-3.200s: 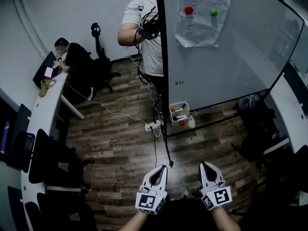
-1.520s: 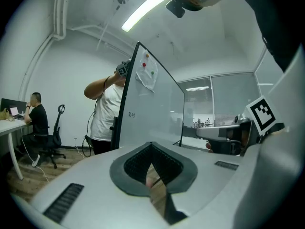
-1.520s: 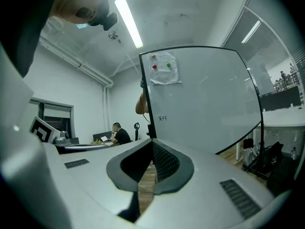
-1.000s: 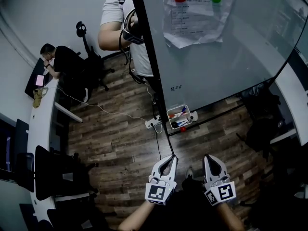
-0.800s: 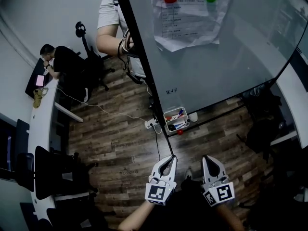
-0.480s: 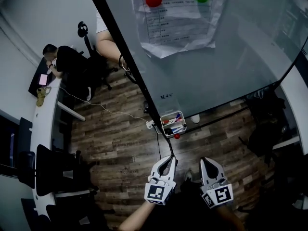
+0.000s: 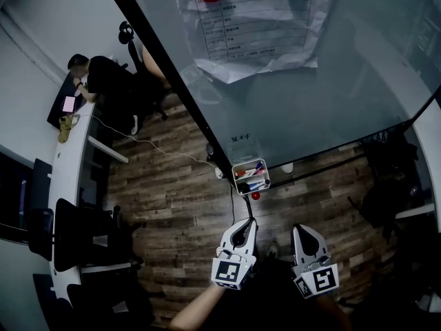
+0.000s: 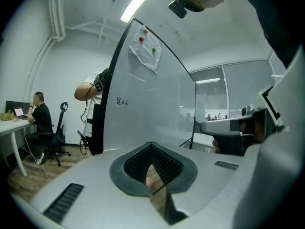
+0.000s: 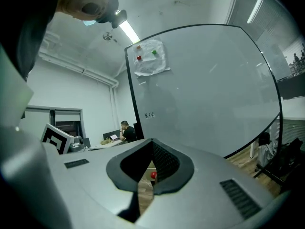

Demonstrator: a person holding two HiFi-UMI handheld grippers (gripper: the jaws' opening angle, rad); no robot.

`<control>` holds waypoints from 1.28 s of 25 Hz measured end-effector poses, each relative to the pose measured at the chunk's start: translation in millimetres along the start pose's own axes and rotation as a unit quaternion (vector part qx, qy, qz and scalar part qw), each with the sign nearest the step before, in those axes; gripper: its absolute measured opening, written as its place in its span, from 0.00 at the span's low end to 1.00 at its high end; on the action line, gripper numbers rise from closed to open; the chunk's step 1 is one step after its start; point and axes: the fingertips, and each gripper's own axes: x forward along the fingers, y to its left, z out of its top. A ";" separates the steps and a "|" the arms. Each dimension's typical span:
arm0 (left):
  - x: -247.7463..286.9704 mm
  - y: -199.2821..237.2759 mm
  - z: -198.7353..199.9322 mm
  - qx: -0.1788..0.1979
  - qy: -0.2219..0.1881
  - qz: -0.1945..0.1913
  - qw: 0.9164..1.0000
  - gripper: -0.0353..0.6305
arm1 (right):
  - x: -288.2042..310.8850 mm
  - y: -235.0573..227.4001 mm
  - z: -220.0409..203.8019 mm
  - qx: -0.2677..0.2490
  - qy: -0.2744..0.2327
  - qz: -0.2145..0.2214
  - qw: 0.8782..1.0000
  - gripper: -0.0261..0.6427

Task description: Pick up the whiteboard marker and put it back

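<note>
Two grippers: left gripper [image 7: 238,227] and right gripper [image 7: 304,234] both clenched on nothing, low over the wood floor [image 7: 172,205].
Marker: whiteboard marker [image 7: 258,166] sits in small clear plastic tray [image 7: 267,180] at large grey whiteboard's [image 7: 331,81] bottom edge, near its left corner.
Axis: slanted in tray, blue end up-right; rest too small to tell.
Next: likely approach; open jaws, square across barrel, grab mid-length.
</note>
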 end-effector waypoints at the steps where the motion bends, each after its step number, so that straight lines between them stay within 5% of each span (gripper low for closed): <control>1: 3.6 0.5 -1.9 0.000 0.001 -0.002 1.000 0.07 | 1.8 -1.4 -0.7 0.000 0.000 -0.002 1.000 0.06; 32: 85.9 27.2 -36.1 0.000 0.053 -0.063 0.997 0.08 | 65.8 -38.5 -9.0 0.007 0.027 -0.035 0.999 0.06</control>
